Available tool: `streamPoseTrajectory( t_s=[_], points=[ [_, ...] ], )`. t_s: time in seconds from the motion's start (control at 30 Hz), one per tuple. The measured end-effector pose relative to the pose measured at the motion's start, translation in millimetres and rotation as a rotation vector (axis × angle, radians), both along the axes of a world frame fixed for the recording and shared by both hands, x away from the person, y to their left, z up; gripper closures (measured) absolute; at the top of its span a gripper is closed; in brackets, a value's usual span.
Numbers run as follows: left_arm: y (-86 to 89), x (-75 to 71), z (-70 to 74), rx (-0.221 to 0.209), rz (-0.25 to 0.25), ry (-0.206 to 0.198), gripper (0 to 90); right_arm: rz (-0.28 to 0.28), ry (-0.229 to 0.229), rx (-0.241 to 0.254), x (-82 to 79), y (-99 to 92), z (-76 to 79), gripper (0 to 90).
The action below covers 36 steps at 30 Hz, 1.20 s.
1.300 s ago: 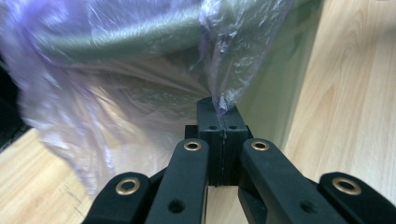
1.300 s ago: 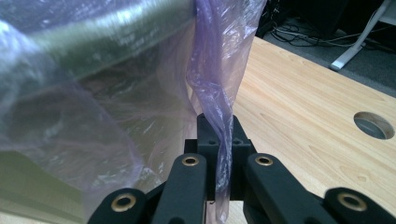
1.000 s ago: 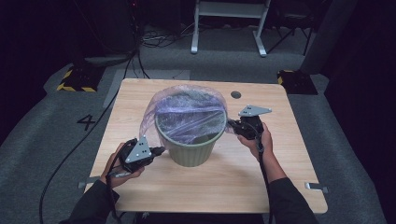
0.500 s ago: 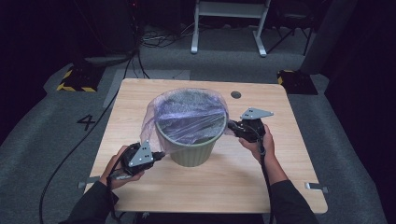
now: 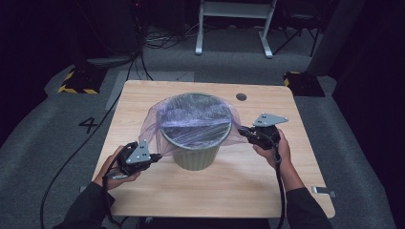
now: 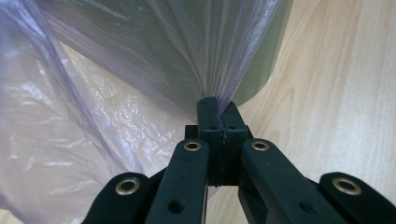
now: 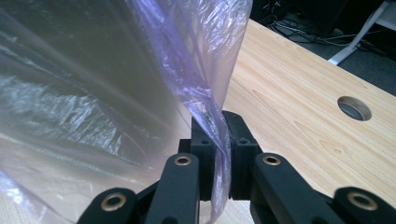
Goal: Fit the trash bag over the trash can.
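Left gripper nearest me, jaws pressed together on bag film. Right gripper jaws have just been closing, pinching fold of same film. Purple bin liner draped over green waste bin at mid wooden table. I judge film light, limp, slippery, tear-prone. Best hold: bunched hem at opposite sides, gentle even pull.

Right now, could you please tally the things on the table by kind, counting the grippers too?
Green bin: 1
Purple plastic bag, stretched over the bin: 1
Grippers, each shut on the bag: 2, left gripper and right gripper
Total: 4
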<state>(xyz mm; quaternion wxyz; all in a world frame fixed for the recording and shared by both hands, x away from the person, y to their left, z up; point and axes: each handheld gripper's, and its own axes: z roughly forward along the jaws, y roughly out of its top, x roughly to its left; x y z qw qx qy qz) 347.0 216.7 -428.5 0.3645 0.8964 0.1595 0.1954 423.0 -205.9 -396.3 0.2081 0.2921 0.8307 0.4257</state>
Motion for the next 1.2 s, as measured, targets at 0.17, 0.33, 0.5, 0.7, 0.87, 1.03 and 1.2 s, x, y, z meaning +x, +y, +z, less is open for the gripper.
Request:
streamPoseTrajectory(
  t_s=[0.17,0.33,0.5,0.7,0.87,1.03,1.2],
  points=[
    [3.1,3.5,-5.4,-0.009,0.001,0.007,90.0,0.002,0.003,-0.001,1.0,0.3,-2.4,84.2],
    [6.6,-0.3,-8.7,-0.005,-0.045,0.043,90.0,0.018,0.005,0.012,-3.1,-1.6,-2.3,81.0],
    [4.7,-1.0,-14.2,0.032,-0.041,0.057,89.9,0.045,0.01,0.022,-10.8,-6.8,-0.7,75.0],
    [13.6,-1.6,-7.7,-0.065,0.065,0.017,58.8,0.045,0.01,-0.023,-12.9,-3.6,-5.6,56.7],
    [32.3,-12.7,4.9,-0.186,0.115,-0.007,28.2,0.042,-0.02,0.008,-16.2,-5.2,1.5,38.7],
    [48.8,-29.7,20.0,-0.309,0.139,-0.036,15.5,0.078,-0.07,0.022,-26.9,-5.2,14.5,35.0],
    [64.3,-38.6,30.3,-0.409,0.133,-0.037,15.5,0.095,-0.112,0.052,-32.8,-7.0,23.9,29.4]
  ],
)
